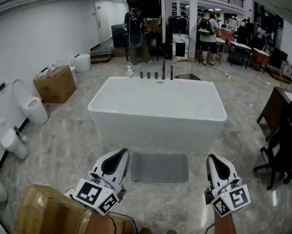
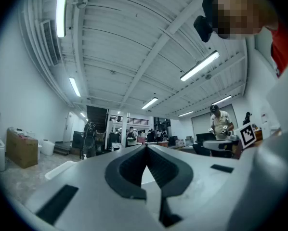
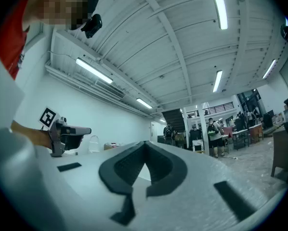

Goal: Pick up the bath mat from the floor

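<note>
Bath mat (image 1: 160, 167) flat on the grey floor (image 1: 63, 150), with an empty gripper off each end.
Nearest, the left gripper (image 1: 119, 156) and right gripper (image 1: 214, 159) hang above the floor, each with its jaws pressed together on nothing and clear of the mat. The mat's far edge lies just beside the wall of a white bathtub (image 1: 156, 126). Farther off, a cardboard box (image 1: 54, 84) and toilets (image 1: 32, 109) line the left wall, and people (image 1: 208, 33) stand beyond.

The near cardboard box (image 1: 43, 209) and the black chair (image 1: 283, 141) are cut off by the head view's edges.
</note>
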`<action>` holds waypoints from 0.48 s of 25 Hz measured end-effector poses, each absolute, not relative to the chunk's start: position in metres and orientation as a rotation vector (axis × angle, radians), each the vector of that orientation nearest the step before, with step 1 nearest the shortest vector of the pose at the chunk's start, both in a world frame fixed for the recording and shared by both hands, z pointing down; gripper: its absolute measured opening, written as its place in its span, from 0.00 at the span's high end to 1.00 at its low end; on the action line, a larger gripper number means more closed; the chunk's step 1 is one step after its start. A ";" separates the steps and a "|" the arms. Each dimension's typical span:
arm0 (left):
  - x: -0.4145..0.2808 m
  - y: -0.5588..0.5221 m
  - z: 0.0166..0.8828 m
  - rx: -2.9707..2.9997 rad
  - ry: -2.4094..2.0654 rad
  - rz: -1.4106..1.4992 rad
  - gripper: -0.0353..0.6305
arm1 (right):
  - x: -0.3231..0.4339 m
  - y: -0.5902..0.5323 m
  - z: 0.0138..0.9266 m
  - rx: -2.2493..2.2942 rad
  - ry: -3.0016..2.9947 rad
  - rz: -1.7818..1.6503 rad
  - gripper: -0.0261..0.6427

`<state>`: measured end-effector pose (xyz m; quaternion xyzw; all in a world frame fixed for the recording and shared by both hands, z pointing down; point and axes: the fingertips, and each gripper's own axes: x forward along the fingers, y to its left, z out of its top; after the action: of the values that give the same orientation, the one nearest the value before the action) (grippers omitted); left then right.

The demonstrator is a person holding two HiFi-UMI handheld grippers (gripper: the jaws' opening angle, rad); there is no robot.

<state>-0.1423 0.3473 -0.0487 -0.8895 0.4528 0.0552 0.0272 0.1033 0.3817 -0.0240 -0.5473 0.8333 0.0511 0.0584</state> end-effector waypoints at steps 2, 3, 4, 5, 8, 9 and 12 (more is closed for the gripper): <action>-0.148 0.346 -0.046 -2.749 1.398 0.172 0.93 | 0.095 0.381 -0.023 -1.654 2.528 0.158 0.96; -0.152 0.345 -0.045 -2.750 1.399 0.174 0.93 | 0.092 0.381 -0.023 -1.648 2.527 0.157 0.96; -0.155 0.344 -0.044 -2.752 1.400 0.177 0.93 | 0.089 0.381 -0.024 -1.638 2.522 0.155 0.96; -0.158 0.343 -0.043 -2.755 1.400 0.179 0.93 | 0.086 0.382 -0.025 -1.626 2.514 0.150 0.96; -0.165 0.340 -0.038 -2.764 1.397 0.184 0.93 | 0.083 0.382 -0.026 -1.622 2.495 0.135 0.96; -0.168 0.339 -0.036 -2.768 1.398 0.184 0.93 | 0.081 0.381 -0.025 -1.631 2.496 0.133 0.96; -0.182 0.335 -0.027 -2.780 1.405 0.182 0.93 | 0.076 0.380 -0.019 -1.666 2.495 0.119 0.96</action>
<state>-0.1817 0.3349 -0.0266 -0.8910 0.4502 0.0583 0.0107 0.0763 0.3798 -0.0191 -0.5535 0.8290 0.0397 0.0695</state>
